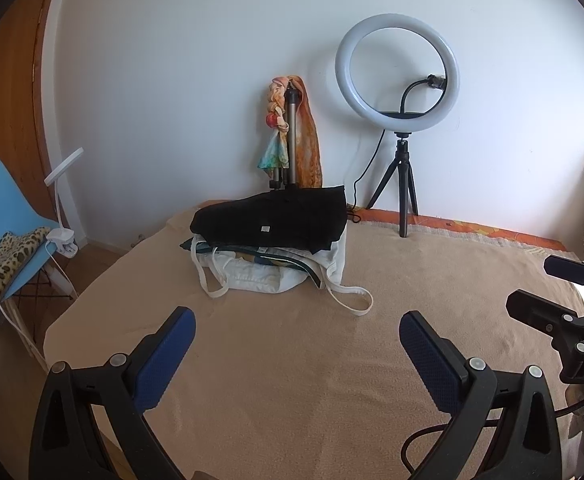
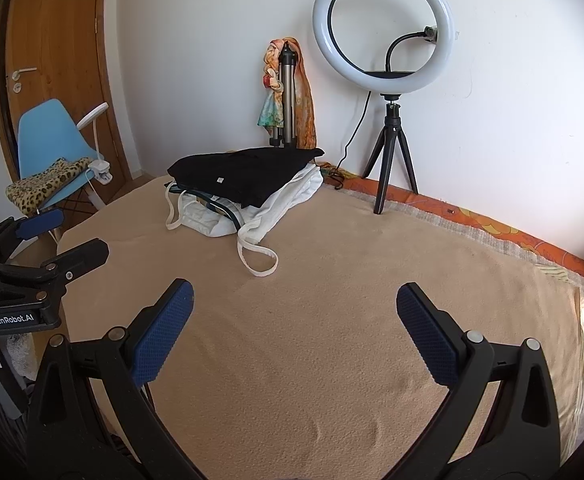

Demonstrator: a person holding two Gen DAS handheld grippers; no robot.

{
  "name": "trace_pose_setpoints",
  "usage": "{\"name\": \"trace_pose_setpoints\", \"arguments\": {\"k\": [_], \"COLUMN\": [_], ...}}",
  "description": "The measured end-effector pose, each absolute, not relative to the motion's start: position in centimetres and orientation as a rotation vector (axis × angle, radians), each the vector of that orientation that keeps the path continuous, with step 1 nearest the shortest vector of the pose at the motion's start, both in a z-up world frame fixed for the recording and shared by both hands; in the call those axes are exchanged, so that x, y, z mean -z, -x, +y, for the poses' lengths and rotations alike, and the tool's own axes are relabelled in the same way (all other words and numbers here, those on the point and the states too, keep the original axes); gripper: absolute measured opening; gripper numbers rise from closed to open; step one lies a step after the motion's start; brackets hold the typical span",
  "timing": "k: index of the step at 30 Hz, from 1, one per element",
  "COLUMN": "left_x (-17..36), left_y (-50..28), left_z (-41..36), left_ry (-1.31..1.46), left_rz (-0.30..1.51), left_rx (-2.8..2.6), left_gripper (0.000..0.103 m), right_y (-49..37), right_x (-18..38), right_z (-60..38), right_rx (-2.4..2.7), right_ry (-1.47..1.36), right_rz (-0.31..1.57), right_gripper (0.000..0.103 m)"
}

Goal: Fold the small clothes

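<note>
Both spread wide and empty, left gripper (image 1: 298,344) and right gripper (image 2: 294,320), over tan fleece blanket (image 2: 312,320), short of folded black garment (image 2: 243,174) atop white clothes (image 2: 275,204).

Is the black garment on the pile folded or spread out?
Folded. The black garment lies as a compact, layered block atop the white clothes, with no sleeves or legs trailing onto the beige blanket.
</note>
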State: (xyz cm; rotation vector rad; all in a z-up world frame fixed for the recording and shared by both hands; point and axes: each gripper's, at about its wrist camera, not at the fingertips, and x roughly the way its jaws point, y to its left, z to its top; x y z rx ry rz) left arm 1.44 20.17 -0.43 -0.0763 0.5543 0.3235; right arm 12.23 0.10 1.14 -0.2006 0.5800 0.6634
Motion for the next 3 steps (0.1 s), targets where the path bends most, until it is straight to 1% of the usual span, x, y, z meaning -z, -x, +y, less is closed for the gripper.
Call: {"name": "trace_pose_setpoints", "arguments": {"k": [3], "left_x": [0.50], "left_y": [-1.51], "left_z": [20.16], "left_ry": [0.079], "left_rz": [0.558], "left_rx": [-0.320], "left_gripper": [0.103], "right_y": [-12.22], "right_x": [-1.19], "right_z": [0.09], "right_rx": [-0.662], "right_ry": [0.200], "right_rz": [0.579], "right_gripper": [0.103]}}
